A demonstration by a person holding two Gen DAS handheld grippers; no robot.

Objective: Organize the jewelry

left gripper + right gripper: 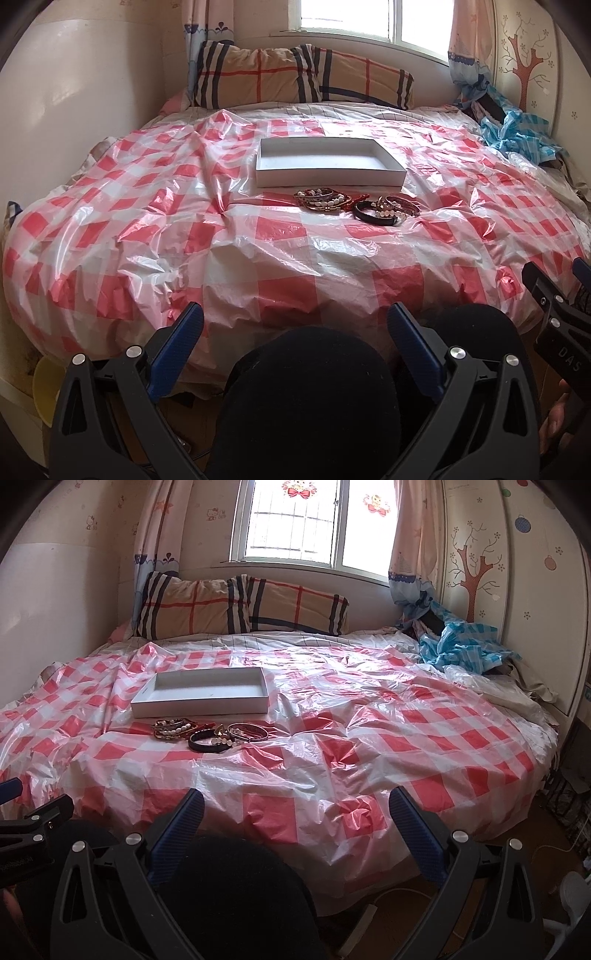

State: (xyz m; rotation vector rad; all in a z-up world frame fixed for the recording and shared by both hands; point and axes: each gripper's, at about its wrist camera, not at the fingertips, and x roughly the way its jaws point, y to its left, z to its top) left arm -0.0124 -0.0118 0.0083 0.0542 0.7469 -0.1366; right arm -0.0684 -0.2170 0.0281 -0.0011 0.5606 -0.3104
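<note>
A shallow white box (pixel 328 164) (pixel 201 696) lies open and empty on the bed's red-and-white checked plastic sheet (pixel 258 251) (pixel 351 746). Just in front of it is a pile of bracelets (pixel 356 205) (pixel 210 733): beaded, pearl, red and a black band. My left gripper (pixel 295 325) is open and empty, held low over my dark-clad knee at the bed's near edge, well short of the jewelry. My right gripper (pixel 295 808) is also open and empty at the near edge, to the right of the pile; it also shows at the right edge of the left wrist view (pixel 554 295).
Plaid pillows (pixel 295 77) (pixel 240 605) lie at the head of the bed under a window. A crumpled blue checked sheet (pixel 517 129) (pixel 461 642) is heaped at the far right corner. A wall stands left, a decorated wardrobe right.
</note>
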